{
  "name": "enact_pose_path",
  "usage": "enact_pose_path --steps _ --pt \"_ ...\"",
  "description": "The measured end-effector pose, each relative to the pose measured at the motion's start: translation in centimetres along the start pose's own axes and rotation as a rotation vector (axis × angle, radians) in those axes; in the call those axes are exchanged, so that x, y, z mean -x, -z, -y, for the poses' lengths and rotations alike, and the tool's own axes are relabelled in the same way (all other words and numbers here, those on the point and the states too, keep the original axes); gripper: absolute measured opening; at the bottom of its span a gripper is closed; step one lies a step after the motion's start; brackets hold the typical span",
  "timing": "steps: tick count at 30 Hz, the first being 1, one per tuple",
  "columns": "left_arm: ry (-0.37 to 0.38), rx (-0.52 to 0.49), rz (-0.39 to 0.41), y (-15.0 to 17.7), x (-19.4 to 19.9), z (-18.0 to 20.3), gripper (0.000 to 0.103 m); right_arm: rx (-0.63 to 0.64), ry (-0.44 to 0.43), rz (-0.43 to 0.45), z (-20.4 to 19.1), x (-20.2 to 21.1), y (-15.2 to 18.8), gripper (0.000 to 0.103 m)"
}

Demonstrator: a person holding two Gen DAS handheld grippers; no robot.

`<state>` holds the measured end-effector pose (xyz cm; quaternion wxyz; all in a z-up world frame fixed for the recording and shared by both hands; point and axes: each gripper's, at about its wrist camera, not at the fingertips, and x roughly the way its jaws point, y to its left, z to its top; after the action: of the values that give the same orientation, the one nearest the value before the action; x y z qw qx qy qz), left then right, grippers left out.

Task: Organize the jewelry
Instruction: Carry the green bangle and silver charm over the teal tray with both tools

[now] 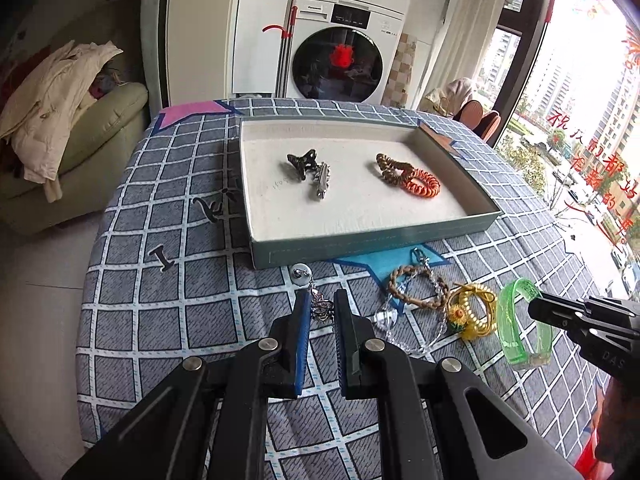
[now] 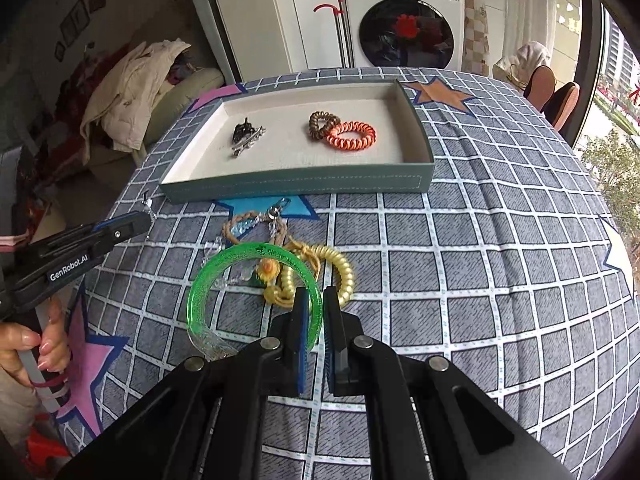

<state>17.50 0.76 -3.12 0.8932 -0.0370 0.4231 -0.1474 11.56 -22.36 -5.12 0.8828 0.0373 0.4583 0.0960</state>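
Observation:
A grey-green tray (image 1: 372, 236) (image 2: 304, 186) with a white lining holds a dark hair claw (image 1: 302, 162), a silver clip (image 1: 321, 181), a brown coil tie (image 1: 390, 166) and an orange coil tie (image 1: 420, 186) (image 2: 352, 135). My left gripper (image 1: 321, 304) is shut on a silver chain charm (image 1: 322, 308) in front of the tray. My right gripper (image 2: 316, 300) is shut on the rim of a green translucent bangle (image 2: 224, 276) (image 1: 520, 328). A braided brown bracelet (image 1: 416, 284), a clear crystal chain (image 1: 386, 318) and a yellow bead bracelet (image 1: 474, 312) (image 2: 344, 276) lie between them.
The table wears a grey checked cloth (image 2: 500, 260) with coloured stars. A washing machine (image 1: 340, 56) stands behind the table, a sofa with a cream coat (image 1: 60, 96) to the left, a window (image 1: 580, 120) to the right. A hand (image 2: 36, 344) holds the left gripper.

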Motion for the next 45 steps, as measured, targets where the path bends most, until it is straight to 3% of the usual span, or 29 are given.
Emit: enact_pose_path --steps 8,16,28,32,40,45 --pt "0.024 -0.013 0.039 -4.6 -0.8 0.7 0.032 -0.034 -0.014 0.037 1.5 -0.6 -5.9 0.008" --pt "0.012 -0.035 -0.014 -8.0 -4.3 0.4 0.032 -0.041 -0.040 0.015 0.8 -4.4 -11.2 0.007" --pt "-0.015 -0.067 -0.135 -8.5 -9.5 0.0 0.032 -0.064 -0.080 -0.134 -0.6 -12.8 -13.1 0.007" --pt "-0.052 -0.066 -0.158 -8.4 -11.1 0.0 0.032 -0.052 -0.025 -0.151 -0.2 -14.3 -13.3 0.008" --pt "-0.133 -0.088 -0.123 -8.7 -12.1 0.3 0.032 -0.037 0.141 -0.073 1.9 -13.9 -14.2 0.007" --pt "-0.152 -0.083 -0.099 -8.9 -12.5 0.4 0.032 -0.058 0.160 -0.074 3.1 -14.2 -13.9 0.008"
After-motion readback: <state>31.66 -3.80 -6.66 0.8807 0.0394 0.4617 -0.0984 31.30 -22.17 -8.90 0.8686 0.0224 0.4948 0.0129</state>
